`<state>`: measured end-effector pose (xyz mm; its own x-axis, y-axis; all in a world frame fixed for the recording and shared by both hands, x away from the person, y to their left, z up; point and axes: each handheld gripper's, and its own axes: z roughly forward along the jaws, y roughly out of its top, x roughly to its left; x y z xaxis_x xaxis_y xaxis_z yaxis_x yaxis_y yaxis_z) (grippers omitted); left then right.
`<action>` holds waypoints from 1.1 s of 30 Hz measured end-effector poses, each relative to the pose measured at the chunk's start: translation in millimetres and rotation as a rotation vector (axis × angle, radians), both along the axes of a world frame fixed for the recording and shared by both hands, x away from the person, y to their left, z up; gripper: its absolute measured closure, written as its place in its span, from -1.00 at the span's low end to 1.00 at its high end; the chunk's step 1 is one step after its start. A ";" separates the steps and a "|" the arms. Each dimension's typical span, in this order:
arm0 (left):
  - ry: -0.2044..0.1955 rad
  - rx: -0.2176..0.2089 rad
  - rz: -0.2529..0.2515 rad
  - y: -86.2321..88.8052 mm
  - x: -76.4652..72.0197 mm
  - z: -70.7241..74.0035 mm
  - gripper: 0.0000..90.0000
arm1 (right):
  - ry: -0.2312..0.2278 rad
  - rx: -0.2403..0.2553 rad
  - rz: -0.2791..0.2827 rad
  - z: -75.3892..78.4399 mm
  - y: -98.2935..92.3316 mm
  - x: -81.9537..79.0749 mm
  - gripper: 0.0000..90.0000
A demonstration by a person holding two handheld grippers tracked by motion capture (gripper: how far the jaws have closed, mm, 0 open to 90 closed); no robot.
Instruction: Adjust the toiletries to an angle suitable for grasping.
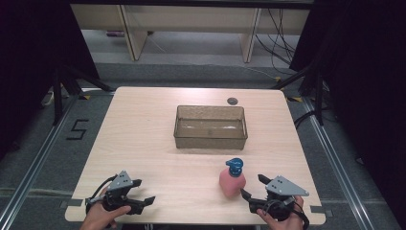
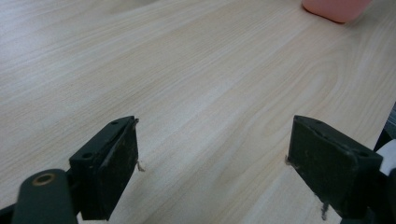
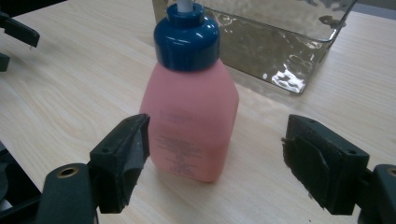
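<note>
Right gripper lined up on the pink pump bottle, grasp not yet made.

High view: the pink pump bottle (image 1: 232, 179) stands upright near the table's (image 1: 143, 129) front edge, just beside the right gripper (image 1: 252, 186); the left gripper (image 1: 142, 191) waits wide by the front left corner, and the clear plastic bin (image 1: 210, 127) sits mid-table.
Left gripper view: jaws wide over bare wood.
Right gripper view: jaws wide, the bottle just ahead, nothing held; next it likely needs to advance, then close on the body.

Pink bottle (image 3: 191, 121) — blue cap (image 3: 187, 39); smoky clear bin (image 1: 210, 127); pale wood-grain table (image 1: 143, 124).
</note>
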<state>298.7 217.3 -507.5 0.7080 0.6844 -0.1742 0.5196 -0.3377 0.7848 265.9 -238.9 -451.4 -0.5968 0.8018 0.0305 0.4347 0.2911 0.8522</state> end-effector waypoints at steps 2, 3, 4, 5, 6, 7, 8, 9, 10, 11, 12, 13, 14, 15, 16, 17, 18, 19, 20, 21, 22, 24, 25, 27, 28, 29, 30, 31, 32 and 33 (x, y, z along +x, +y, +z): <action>0.001 0.000 0.000 -0.1 0.0 0.1 -0.66 | -0.020 0.002 0.010 0.5 1.7 1.4 -0.48; 0.001 0.000 0.000 -0.1 0.0 0.1 -0.66 | -0.020 0.002 0.010 0.5 1.7 1.4 -0.48; -0.002 -0.007 0.001 -0.6 0.0 -0.5 -0.66 | -0.024 -0.001 0.008 1.1 2.1 1.2 -0.48; 0.005 -0.002 -0.004 -0.2 0.1 0.0 -0.66 | -0.001 0.012 0.004 2.0 4.1 -0.3 -0.48; 0.007 -0.002 -0.005 -0.2 0.2 0.1 -0.66 | -0.001 0.012 0.004 2.0 4.1 -0.3 -0.48; 0.005 -0.001 -0.005 -0.3 0.2 0.0 -0.66 | -0.023 0.003 0.014 1.8 3.4 1.6 -0.48; 0.005 -0.002 -0.005 -0.3 0.0 0.0 -0.66 | -0.023 0.003 0.014 1.8 3.4 1.6 -0.48; 0.004 -0.003 -0.005 -0.3 0.3 -0.3 -0.66 | -0.025 0.004 0.014 2.0 3.4 1.8 -0.48; 0.004 -0.003 -0.005 -0.3 0.3 -0.3 -0.66 | -0.025 0.004 0.014 2.0 3.4 1.8 -0.48; 0.006 -0.001 -0.005 -0.3 0.3 -0.1 -0.66 | -0.017 0.013 0.015 1.6 4.5 2.0 -0.48; 0.006 -0.001 -0.005 -0.3 0.3 -0.1 -0.66 | -0.017 0.013 0.015 1.6 4.5 2.0 -0.48; 0.006 0.000 -0.006 -0.2 0.2 0.0 -0.66 | -0.004 0.024 0.009 1.7 6.8 0.9 -0.48; 0.003 0.000 -0.003 -0.4 0.1 -0.2 -0.66 | -0.030 0.010 0.026 1.4 6.3 3.2 -0.48; 0.005 -0.001 -0.004 -0.3 0.3 -0.2 -0.66 | -0.041 0.009 0.025 1.1 7.1 3.8 -0.48; 0.005 -0.001 -0.004 -0.3 0.3 -0.2 -0.66 | -0.021 0.015 0.021 1.9 8.1 2.8 -0.48; 0.005 0.000 -0.005 -0.3 0.3 -0.2 -0.66 | -0.021 0.015 0.021 1.9 8.1 2.8 -0.48; 0.005 0.001 -0.005 -0.3 0.2 -0.1 -0.66 | -0.021 0.019 0.024 2.2 8.6 3.3 -0.48; 0.004 0.000 -0.004 -0.4 0.1 -0.3 -0.66 | -0.034 0.009 0.026 2.6 8.4 3.9 -0.48; 0.004 0.000 -0.004 -0.4 0.2 -0.2 -0.66 | -0.042 0.026 0.025 2.1 9.4 4.4 -0.48; 0.001 -0.001 -0.001 -0.7 0.3 -0.4 -0.66 | -0.046 0.028 0.034 2.4 9.6 6.0 -0.48; 0.001 0.001 0.000 -0.7 0.2 -0.4 -0.66 | -0.046 0.028 0.034 2.4 9.6 6.0 -0.48; 0.007 0.001 -0.007 -0.3 0.3 -0.2 -0.66 | -0.051 0.024 0.019 3.0 10.0 6.4 -0.48; 0.002 0.002 0.001 -0.7 0.1 -0.3 -0.66 | -0.036 0.032 0.021 3.0 11.0 6.4 -0.48; 0.005 -0.004 -0.004 -0.5 0.6 -0.6 -0.66 | -0.043 0.022 0.025 3.7 12.3 8.4 -0.48; 0.003 -0.005 -0.003 -0.6 0.6 -0.8 -0.66 | -0.043 0.022 0.025 3.7 12.3 8.4 -0.48; 0.007 -0.002 -0.006 -0.4 0.6 -0.6 -0.66 | -0.059 0.024 0.031 3.0 13.4 10.1 -0.48; 0.006 -0.002 -0.005 -0.4 0.6 -0.6 -0.66 | -0.054 0.031 0.031 3.0 14.8 10.3 -0.48; 0.006 -0.002 -0.005 -0.4 0.6 -0.5 -0.66 | -0.039 0.019 0.031 4.6 15.7 10.6 -0.48; 0.006 -0.002 -0.004 -0.4 0.5 -0.4 -0.66 | -0.041 0.019 0.029 4.6 16.1 11.5 -0.48; 0.006 -0.002 -0.004 -0.4 0.5 -0.4 -0.66 | -0.041 0.019 0.029 4.6 16.1 11.5 -0.48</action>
<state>299.2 216.9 -508.0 0.7098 0.6811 -0.1798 0.5229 -0.3385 0.7823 277.4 -222.8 -446.8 -0.6204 0.7840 0.0206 0.3915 0.2868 0.8744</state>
